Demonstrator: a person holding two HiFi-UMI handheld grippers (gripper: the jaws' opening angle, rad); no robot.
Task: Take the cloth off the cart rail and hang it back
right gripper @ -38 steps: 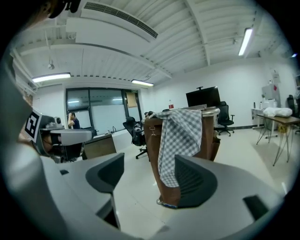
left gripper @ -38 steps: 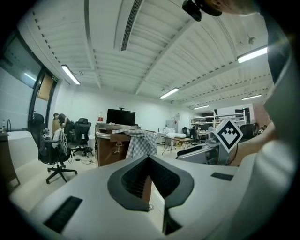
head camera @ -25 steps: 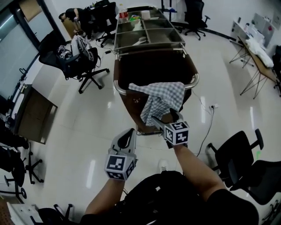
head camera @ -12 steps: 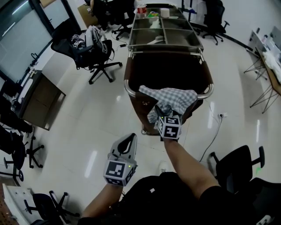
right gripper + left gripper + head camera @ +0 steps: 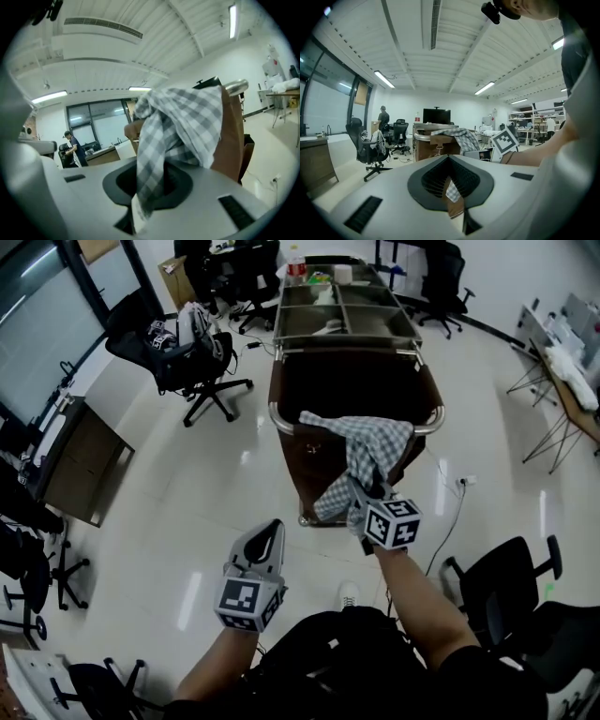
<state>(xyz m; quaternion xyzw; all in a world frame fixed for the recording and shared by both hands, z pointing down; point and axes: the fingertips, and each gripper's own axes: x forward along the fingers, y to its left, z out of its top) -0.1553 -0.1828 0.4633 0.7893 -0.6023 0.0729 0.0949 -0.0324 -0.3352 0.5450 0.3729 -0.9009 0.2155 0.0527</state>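
Over on the left, the left tool point(image 5: 272, 529) hangs low above the shiny floor point(image 5: 178, 512), short of the cart point(image 5: 314, 474). Its jaws are drawn together with nothing in them, and through the slit only the cart beyond shows.

Further along, the cloth point(image 5: 361, 439), a grey-and-white check, lies draped over the near cart rail point(image 5: 277, 424). Part of it is spread over the top and a long tail hangs down the cart's brown front.

On the right, the right tool point(image 5: 358, 493) has that hanging tail between its jaws, which are closing on it. The fabric is pinched there and bunches where it runs in.

The risk I see is in the hold: it takes just the low end of the cloth. A pull straight back would likely drag the rest along the rail rather than lift it clear, and it could catch there. If the thin fold slips from the pinch, the whole thing slides to the floor. With the other tool idle, a one-sided rehang may sit lopsided and creep off again.
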